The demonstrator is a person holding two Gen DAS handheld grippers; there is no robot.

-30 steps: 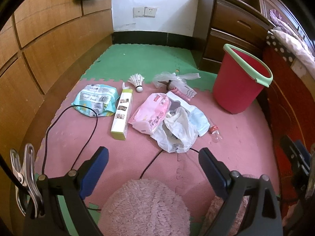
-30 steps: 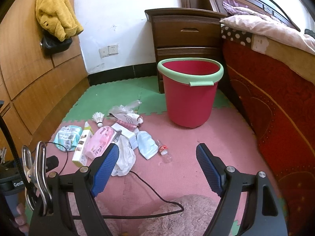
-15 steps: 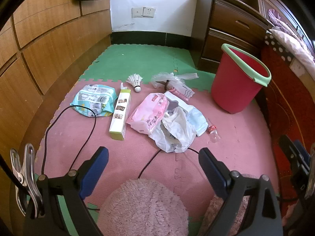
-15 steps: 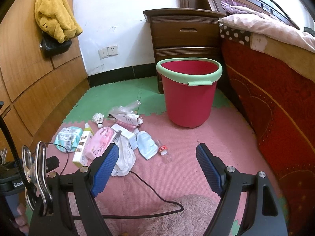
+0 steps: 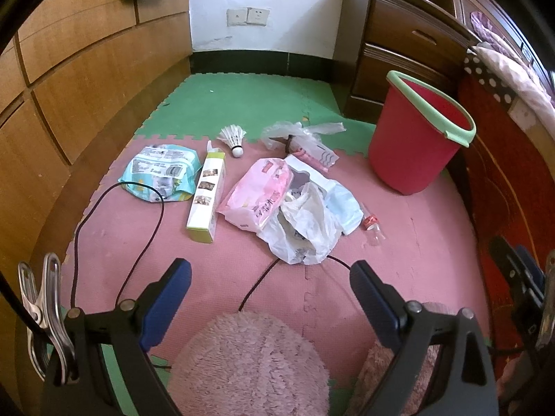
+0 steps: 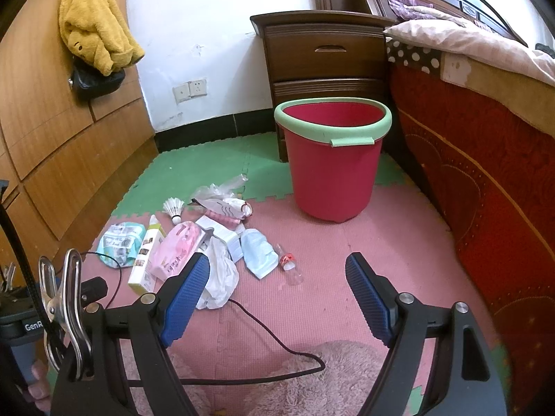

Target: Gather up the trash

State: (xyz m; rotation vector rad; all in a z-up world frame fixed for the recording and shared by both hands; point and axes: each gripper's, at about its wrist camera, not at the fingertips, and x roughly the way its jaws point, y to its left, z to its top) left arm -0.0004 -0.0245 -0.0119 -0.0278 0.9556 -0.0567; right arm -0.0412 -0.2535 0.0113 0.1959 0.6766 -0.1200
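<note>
Trash lies scattered on the pink foam mat: a white plastic bag (image 5: pixel 305 228), a pink wipes pack (image 5: pixel 260 190), a long white-green box (image 5: pixel 207 194), a teal pack (image 5: pixel 161 171), a shuttlecock (image 5: pixel 234 138), a small clear bottle (image 5: pixel 373 227) and a crumpled clear wrapper (image 5: pixel 298 131). A red bucket (image 5: pixel 416 142) with a green rim stands to the right of the pile, upright and with nothing visible inside (image 6: pixel 333 159). My left gripper (image 5: pixel 270 298) hangs open in front of the pile, holding nothing. My right gripper (image 6: pixel 277 294) is open too, short of the bottle (image 6: pixel 289 265).
A dark wooden nightstand (image 6: pixel 326 59) stands behind the bucket, a bed with a red side (image 6: pixel 485 180) runs along the right. Wooden wardrobe panels (image 5: pixel 69 69) line the left. A black cable (image 5: pixel 152 208) loops over the mat. Fluffy pink slippers (image 5: pixel 249 364) sit below the grippers.
The left wrist view has shifted slightly, so the pile and bucket sit a little more to the left. Both grippers stay open. The trash has not moved.
</note>
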